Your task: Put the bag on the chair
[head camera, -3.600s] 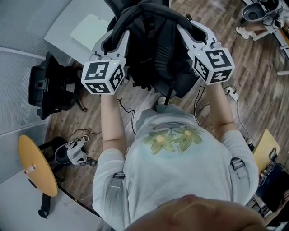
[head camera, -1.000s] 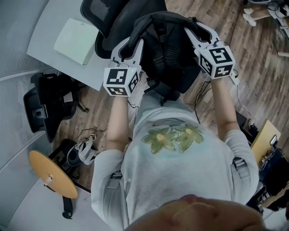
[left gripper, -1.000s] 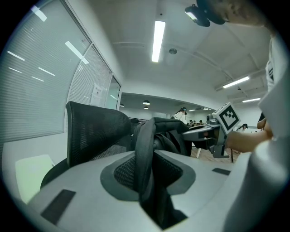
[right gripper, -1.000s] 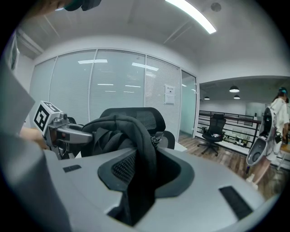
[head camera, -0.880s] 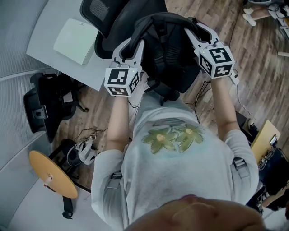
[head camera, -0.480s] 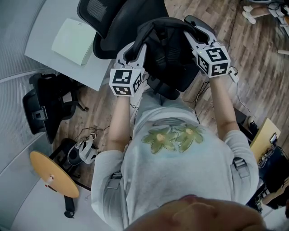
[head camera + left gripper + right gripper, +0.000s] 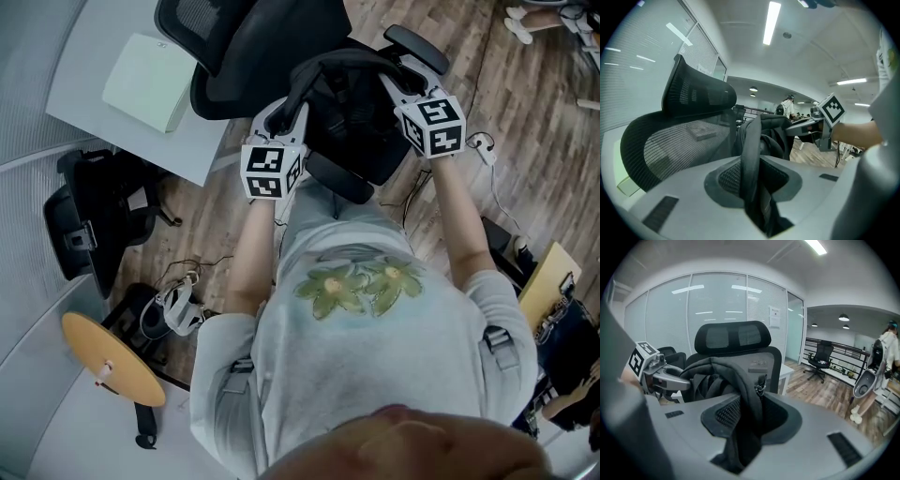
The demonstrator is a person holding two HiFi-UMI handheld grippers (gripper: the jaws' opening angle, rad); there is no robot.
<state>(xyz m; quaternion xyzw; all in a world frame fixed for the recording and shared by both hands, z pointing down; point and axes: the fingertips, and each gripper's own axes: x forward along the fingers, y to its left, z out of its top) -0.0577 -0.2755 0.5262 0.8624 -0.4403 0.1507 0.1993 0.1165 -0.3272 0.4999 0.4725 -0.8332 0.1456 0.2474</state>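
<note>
A black backpack (image 7: 349, 101) hangs by its shoulder straps over the seat of a black mesh office chair (image 7: 246, 49). My left gripper (image 7: 289, 111) is shut on the left strap (image 7: 751, 154), which runs down between its jaws. On the other side, my right gripper (image 7: 394, 86) is shut on the right strap (image 7: 746, 394). The chair's mesh backrest (image 7: 675, 140) rises just beyond the bag in the left gripper view, and the headrest (image 7: 732, 337) shows behind the bag in the right gripper view. I cannot tell whether the bag's bottom touches the seat.
A white desk (image 7: 103, 112) with a pale green pad (image 7: 142, 71) stands left of the chair. A second black chair (image 7: 84, 225) and a round orange stool (image 7: 111, 360) are at the lower left. Cables and a power strip (image 7: 484, 146) lie on the wood floor. A person (image 7: 885, 363) stands far off.
Both grippers have gone down with the backpack toward the chair seat. Their marker cubes look smaller and sit closer together than a second ago.
</note>
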